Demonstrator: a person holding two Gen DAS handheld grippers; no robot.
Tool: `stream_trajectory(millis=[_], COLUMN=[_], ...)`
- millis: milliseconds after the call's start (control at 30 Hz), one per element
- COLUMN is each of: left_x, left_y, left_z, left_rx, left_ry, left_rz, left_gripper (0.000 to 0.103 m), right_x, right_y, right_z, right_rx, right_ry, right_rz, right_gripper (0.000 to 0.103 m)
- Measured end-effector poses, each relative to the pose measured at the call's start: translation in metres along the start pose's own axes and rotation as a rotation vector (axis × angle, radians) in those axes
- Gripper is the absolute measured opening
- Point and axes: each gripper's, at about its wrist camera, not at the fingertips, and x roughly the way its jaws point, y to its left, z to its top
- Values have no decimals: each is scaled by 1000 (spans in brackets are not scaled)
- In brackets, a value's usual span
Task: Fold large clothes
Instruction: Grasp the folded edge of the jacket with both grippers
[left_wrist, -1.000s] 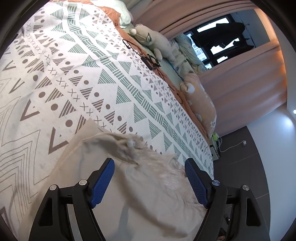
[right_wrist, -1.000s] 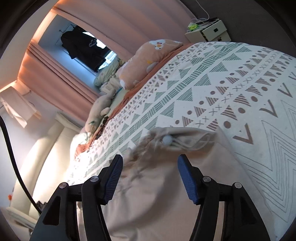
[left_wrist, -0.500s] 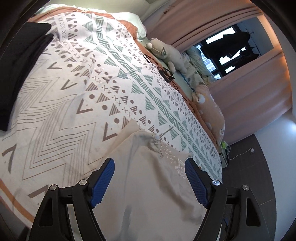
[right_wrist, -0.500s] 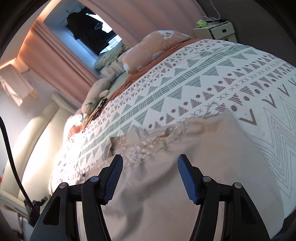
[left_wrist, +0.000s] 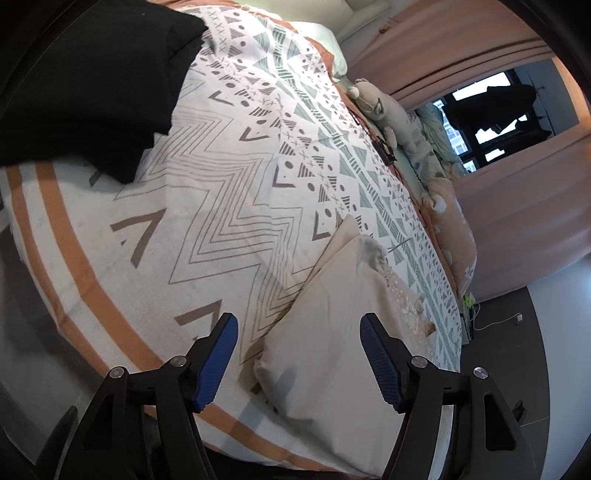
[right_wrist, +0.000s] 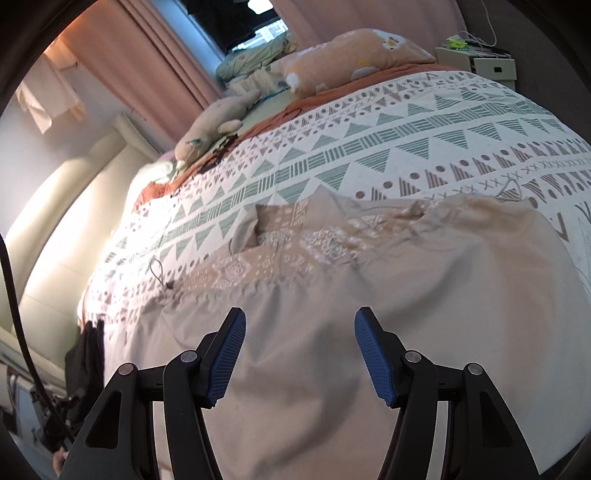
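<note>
A beige garment (left_wrist: 332, 317) with a white printed band and thin drawstrings lies spread on the patterned bedspread (left_wrist: 207, 206) near the bed's edge. It fills the lower half of the right wrist view (right_wrist: 369, 295). My left gripper (left_wrist: 299, 362) is open and empty, hovering above the garment's near corner. My right gripper (right_wrist: 299, 354) is open and empty, above the garment's plain beige part, short of the printed band (right_wrist: 295, 243).
A folded black garment (left_wrist: 92, 81) lies on the bed at the left. Plush toys (right_wrist: 351, 55) and pillows line the far side under the curtained window. A bedside cabinet (right_wrist: 480, 59) stands at the far right. Dark floor (left_wrist: 498, 369) lies beyond the bed.
Both grippers have drawn back and risen from the garment, so more of the bed shows. The garment now lies flatter and more spread out. Both stay open.
</note>
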Motion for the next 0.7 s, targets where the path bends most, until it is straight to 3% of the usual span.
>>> stream_trajectory(millis=[100, 367, 500, 567, 633, 667, 700], left_x=[6, 33, 43, 45, 48, 49, 50], left_y=[12, 20, 21, 23, 25, 26, 28], left_z=[-8, -26, -29, -30, -31, -31, -32], left_rx=[-21, -40, -51, -57, -64, -70, -74], left_ry=[26, 96, 115, 114, 115, 114, 114], left_rz=[2, 25, 30, 26, 17, 12, 10], left_gripper=[55, 50, 38, 33, 28, 26, 24], right_x=[14, 69, 106, 124, 137, 139, 139], right_y=[15, 42, 47, 47, 45, 45, 45], right_z=[1, 5, 3, -1, -6, -8, -9], right_rx=[-44, -133, -171, -193, -207, -212, -223], right_ry=[35, 128, 202, 243, 276, 274, 264], right_rz=[-21, -102, -148, -179, -200, -206, -207], right_gripper=[62, 62, 60, 54, 36, 33, 21])
